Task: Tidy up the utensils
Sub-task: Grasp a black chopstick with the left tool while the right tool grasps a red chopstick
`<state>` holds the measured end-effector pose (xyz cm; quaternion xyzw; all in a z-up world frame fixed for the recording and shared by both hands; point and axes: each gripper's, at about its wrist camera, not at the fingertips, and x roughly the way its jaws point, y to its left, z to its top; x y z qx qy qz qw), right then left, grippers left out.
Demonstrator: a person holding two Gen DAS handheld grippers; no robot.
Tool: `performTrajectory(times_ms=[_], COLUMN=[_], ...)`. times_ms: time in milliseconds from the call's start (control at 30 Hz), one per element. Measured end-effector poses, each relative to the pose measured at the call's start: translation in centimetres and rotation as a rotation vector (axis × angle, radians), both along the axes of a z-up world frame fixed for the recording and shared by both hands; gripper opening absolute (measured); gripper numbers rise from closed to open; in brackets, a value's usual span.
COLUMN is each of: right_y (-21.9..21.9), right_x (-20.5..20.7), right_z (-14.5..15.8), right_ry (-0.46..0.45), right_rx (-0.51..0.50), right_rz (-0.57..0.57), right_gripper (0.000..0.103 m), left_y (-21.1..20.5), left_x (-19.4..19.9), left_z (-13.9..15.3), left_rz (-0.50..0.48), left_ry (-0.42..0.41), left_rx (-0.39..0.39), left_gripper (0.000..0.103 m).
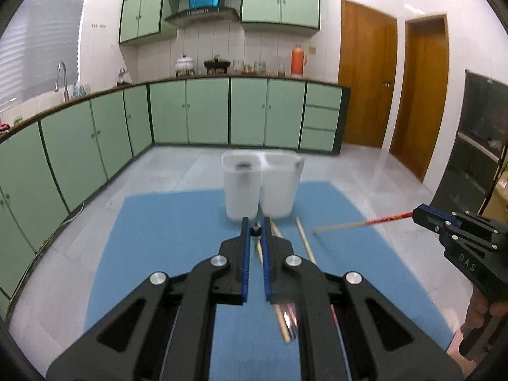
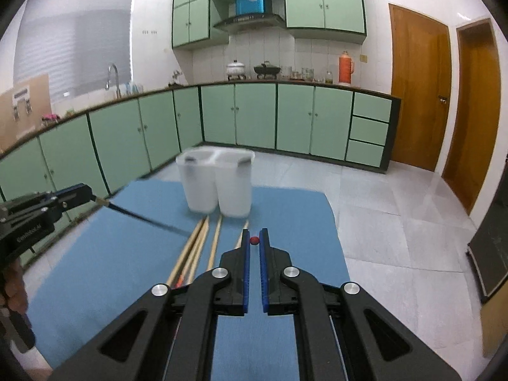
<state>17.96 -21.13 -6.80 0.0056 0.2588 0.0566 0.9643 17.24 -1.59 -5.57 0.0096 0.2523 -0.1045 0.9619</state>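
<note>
Both tongs hold a chopstick by its top end, and the white holder stands straight ahead of each.

A blue mat [image 2: 95, 270] covers the table, and at its far edge stands the white two-cup utensil holder [image 2: 216, 184], upright, mouths open upward. Loose wooden chopsticks [image 2: 197, 247] lie on the mat just before it, long axes running toward the holder. The left gripper [image 1: 256, 231] is clamped on a dark-tipped chopstick [image 2: 149, 220] that slants from its jaws down to the mat. The right gripper [image 2: 254, 240] is closed on a red-ended chopstick [image 1: 355, 223], which also slopes down to the mat. As I judge it, the left tongs sit nearer the left cup, the right nearer the right cup; each stick must swing upright before it drops in.
</note>
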Motion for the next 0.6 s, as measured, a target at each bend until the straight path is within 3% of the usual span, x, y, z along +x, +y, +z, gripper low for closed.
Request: performTrajectory(times_ms=[333, 600], right_y=[-0.8, -1.5], right_x=[3.4, 4.1], right_z=[3.4, 5.4], right_ry=[-0.001, -0.016], right_rx=[0.027, 0.042], right_rz=[0.034, 0.076], right_gripper=[0.005, 0.005], left_y=[-0.8, 0.1], left_x=[3.4, 3.1], left_z=[2.4, 3.9], left_rz=[-0.023, -0.025], left_ry=[-0.014, -0.052], left_rx=[-0.037, -0.06], left_gripper=[0.006, 0.006])
